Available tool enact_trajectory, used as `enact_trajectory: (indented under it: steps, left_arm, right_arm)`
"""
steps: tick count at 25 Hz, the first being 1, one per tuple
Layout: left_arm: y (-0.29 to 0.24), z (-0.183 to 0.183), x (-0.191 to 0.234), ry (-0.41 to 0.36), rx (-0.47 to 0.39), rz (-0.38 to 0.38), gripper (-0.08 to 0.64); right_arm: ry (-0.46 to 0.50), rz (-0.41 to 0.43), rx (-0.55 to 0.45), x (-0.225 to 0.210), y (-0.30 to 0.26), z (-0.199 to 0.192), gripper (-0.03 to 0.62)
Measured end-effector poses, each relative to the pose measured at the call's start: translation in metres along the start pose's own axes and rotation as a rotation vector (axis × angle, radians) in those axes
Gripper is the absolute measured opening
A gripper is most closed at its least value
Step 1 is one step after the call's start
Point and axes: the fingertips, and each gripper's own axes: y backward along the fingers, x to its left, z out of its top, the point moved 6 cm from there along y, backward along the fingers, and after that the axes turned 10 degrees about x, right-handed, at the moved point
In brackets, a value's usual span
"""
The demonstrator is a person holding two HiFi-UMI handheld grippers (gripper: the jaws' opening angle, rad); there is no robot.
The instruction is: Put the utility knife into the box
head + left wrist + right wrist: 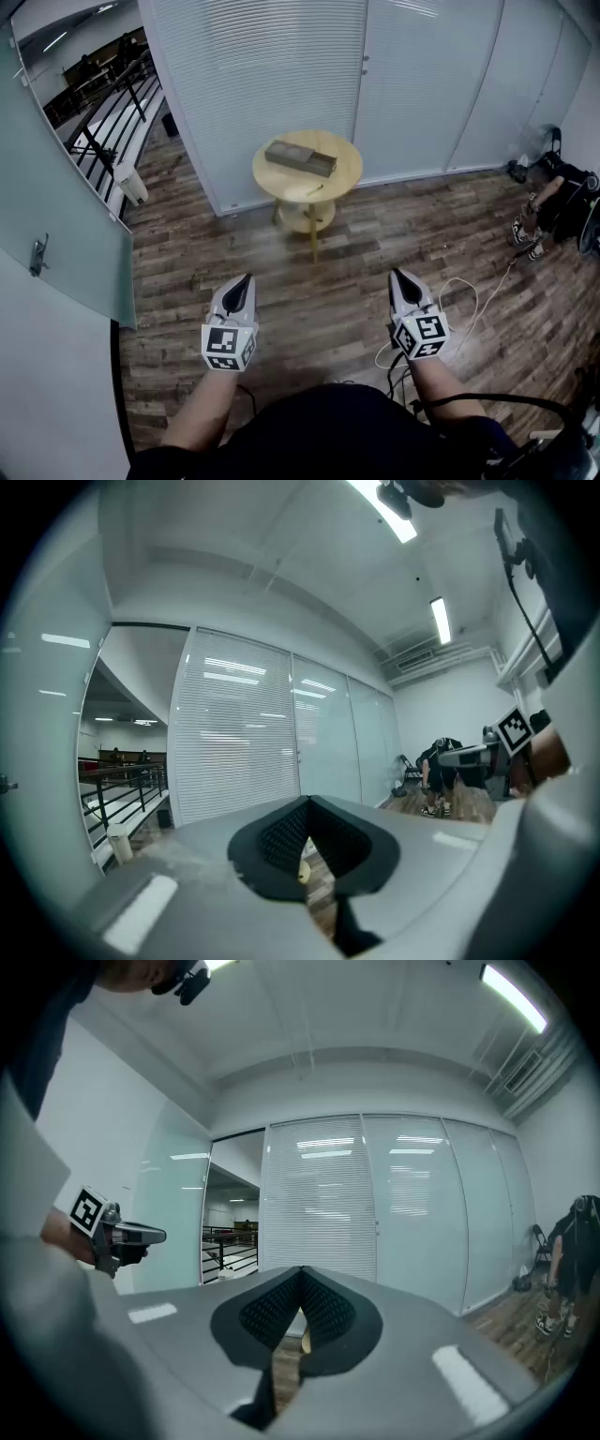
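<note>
Hovering level at the left, the left gripper (246,284) is holding its jaws pressed together with nothing between them. Farther ahead, well apart from both grippers, the round table (349,169) is bearing the box (300,157), and a slim thing that looks like the utility knife (314,189) is lying just in front of it, outside it. At the right, the right gripper (398,278) is likewise pointing level, jaws closed and empty.
</note>
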Motion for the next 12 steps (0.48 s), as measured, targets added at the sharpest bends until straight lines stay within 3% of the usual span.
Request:
enact_trajectory:
  steps: [4, 8, 12]
  left_arm:
    - [0.015, -0.019, 0.004, 0.028, 0.008, 0.021, 0.004]
    - [0.019, -0.059, 0.025, 0.087, 0.112, 0.078, 0.004]
    - [0.006, -0.048, 0.03, 0.087, 0.097, 0.097, 0.004]
  right_arm:
    - [-0.036, 0.008, 0.012, 0.003, -0.007, -0.011, 0.008]
    - [-0.025, 0.022, 0.027, 0.005, -0.012, -0.011, 0.008]
    - [-0.033, 0.031, 0.042, -0.003, -0.011, -0.015, 0.008]
